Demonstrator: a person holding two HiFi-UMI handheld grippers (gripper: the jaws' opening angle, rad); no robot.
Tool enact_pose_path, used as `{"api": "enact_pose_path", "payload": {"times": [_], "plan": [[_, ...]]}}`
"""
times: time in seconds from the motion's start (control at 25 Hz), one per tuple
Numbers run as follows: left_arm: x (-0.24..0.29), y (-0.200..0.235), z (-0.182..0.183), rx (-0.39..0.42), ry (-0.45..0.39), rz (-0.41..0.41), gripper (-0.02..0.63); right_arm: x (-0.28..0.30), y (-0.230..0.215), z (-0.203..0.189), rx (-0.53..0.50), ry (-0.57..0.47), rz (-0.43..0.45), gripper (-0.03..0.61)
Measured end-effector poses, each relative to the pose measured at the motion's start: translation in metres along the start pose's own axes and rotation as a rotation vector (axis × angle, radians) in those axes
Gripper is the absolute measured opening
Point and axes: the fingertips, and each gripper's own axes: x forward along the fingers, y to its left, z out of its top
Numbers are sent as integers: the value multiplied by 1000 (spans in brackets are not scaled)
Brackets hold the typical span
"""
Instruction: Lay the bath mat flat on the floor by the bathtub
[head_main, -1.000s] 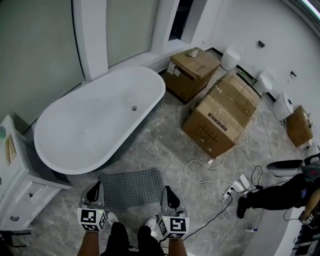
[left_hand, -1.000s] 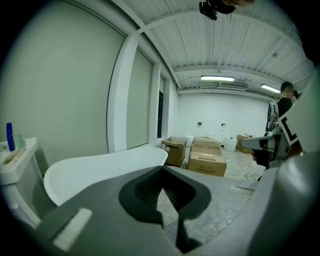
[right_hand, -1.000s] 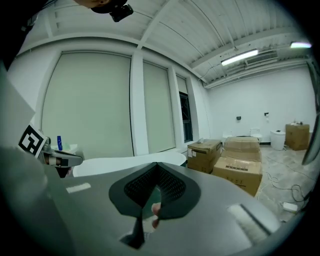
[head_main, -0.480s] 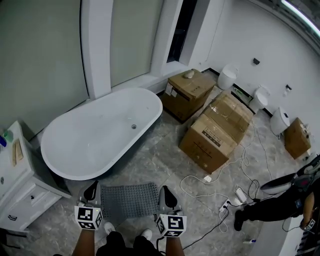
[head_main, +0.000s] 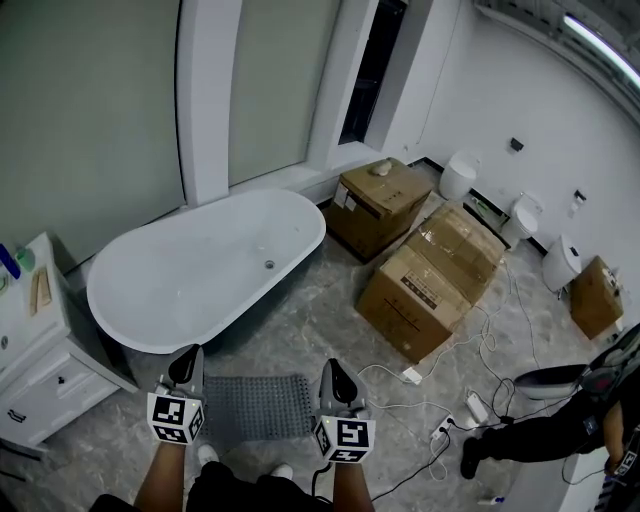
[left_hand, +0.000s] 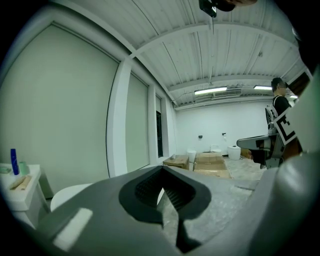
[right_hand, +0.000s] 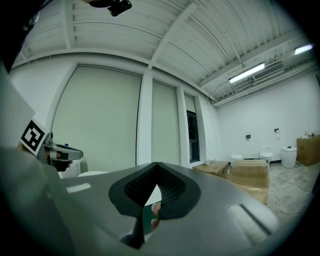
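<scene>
View from above, looking steeply down into a bathroom with a marble-patterned floor. A white oval tub fills the middle left. A grey, textured mat lies spread flat on the floor at the tub's 6 o'clock, just beside its near side, with its long edge running along the tub. The person's two arms reach in from the bottom edge. The left gripper hangs above the mat's 9 o'clock edge and the right gripper above its 3 o'clock edge, and neither touches the mat. In the left gripper view the two dark ribbed pads meet at a point, so the jaws are together with nothing between them. In the right gripper view the jaws are likewise pressed together and grip nothing, and both grippers point out across the room towards pale blinds and white walls. Two brown boxes stand at the tub's 3 o'clock. A white cabinet stands at its 8 o'clock. A person in dark clothes sits low at the picture's 4 o'clock.
</scene>
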Motion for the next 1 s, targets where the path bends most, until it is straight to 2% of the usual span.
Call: {"api": "enact_pose_path", "payload": {"times": [0.36, 0.52, 1.0], "plan": [[-14, -27, 0, 23, -11, 23, 0, -11, -13, 10, 25, -33, 31, 25], [-19, -36, 3, 44, -13, 15, 0, -14, -12, 11, -11, -35, 45, 25], [-18, -40, 5, 39, -11, 2, 2, -12, -8, 10, -25, -38, 61, 25]]}}
